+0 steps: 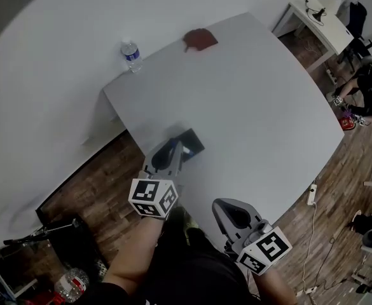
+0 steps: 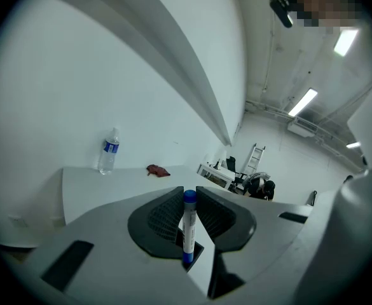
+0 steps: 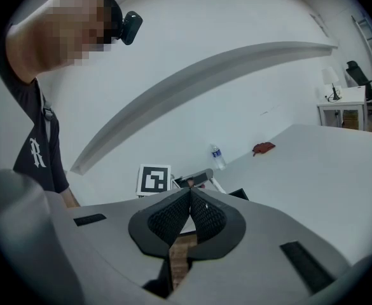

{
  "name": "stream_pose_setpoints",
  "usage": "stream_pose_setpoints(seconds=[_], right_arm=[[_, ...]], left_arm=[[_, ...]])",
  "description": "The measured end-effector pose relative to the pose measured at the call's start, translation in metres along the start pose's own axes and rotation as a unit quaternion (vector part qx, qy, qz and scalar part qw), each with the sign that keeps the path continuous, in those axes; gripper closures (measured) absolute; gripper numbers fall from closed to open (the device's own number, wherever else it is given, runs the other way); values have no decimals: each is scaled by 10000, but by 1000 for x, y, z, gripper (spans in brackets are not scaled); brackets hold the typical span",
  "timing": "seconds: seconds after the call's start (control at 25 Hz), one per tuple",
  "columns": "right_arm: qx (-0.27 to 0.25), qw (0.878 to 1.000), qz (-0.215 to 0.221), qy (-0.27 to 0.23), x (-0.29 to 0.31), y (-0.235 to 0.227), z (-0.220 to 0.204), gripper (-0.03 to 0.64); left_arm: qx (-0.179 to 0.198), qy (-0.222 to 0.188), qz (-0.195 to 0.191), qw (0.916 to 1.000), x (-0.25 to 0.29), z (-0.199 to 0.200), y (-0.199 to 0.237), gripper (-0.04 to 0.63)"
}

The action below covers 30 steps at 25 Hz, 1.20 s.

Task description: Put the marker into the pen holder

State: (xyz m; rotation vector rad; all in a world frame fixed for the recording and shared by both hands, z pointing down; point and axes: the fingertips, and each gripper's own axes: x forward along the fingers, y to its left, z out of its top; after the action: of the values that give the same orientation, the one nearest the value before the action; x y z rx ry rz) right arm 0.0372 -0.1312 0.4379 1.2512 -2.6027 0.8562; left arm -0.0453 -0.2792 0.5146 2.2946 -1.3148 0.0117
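Forearms enter from the bottom of the head view, one hand-held gripper each, marker cubes toward the camera and jaws pointing away over the bench [image 1: 255, 107]. Left forearm [image 1: 133, 254] is bare and angled up toward the bench's near-left edge. Left hand-held gripper [image 1: 175, 150] is clenched on the marker [image 2: 188, 224]: its own view shows both pads pressed on the barrel, with the marker upright, blue cap on top and white body. The blue lower end sits at the dark square mouth of the pen holder [image 2: 197, 254]; can't tell whether it's past the rim. From the head view the black pen holder [image 1: 192, 142] stands on the bench near that left edge, right at the left jaw tips. Right hand-held gripper [image 1: 229, 211] sits lower and to the right, at the bench's near corner, well apart from the holder. Its jaws are closed tip to tip on nothing, and wood floor [image 3: 180, 250] shows in the gap below them. Left gripper's marker cube [image 3: 154, 179] shows just beyond the right jaws. Water bottle [image 1: 131, 54] stands upright at the far-left corner of the bench. Red cloth [image 1: 199, 39] lies crumpled along the far edge, apart from the bottle.
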Motion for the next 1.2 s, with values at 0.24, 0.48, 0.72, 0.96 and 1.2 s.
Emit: stream_pose_setpoints(seconds=[0.24,0.48,0.72,0.96,1.2], right_arm=[[215,9995,-97,222,10,-16,-14,601],[347,9987,-190,313,15,-30,-17,601],[462,9978,-260,404,19,-40,-24,601],[502,9974,-289,437,19,-45,-25,601],[533,9972,-285,445,20,-48,-27,601]], left_arm=[[-141,212,112,9996,19,-30,17,532],[-109,415,129,9990,32,-50,18,532],[105,620,197,9978,39,-68,19,532],[203,687,284,9970,42,-75,22,532],[262,623,416,9968,40,-72,29,531]])
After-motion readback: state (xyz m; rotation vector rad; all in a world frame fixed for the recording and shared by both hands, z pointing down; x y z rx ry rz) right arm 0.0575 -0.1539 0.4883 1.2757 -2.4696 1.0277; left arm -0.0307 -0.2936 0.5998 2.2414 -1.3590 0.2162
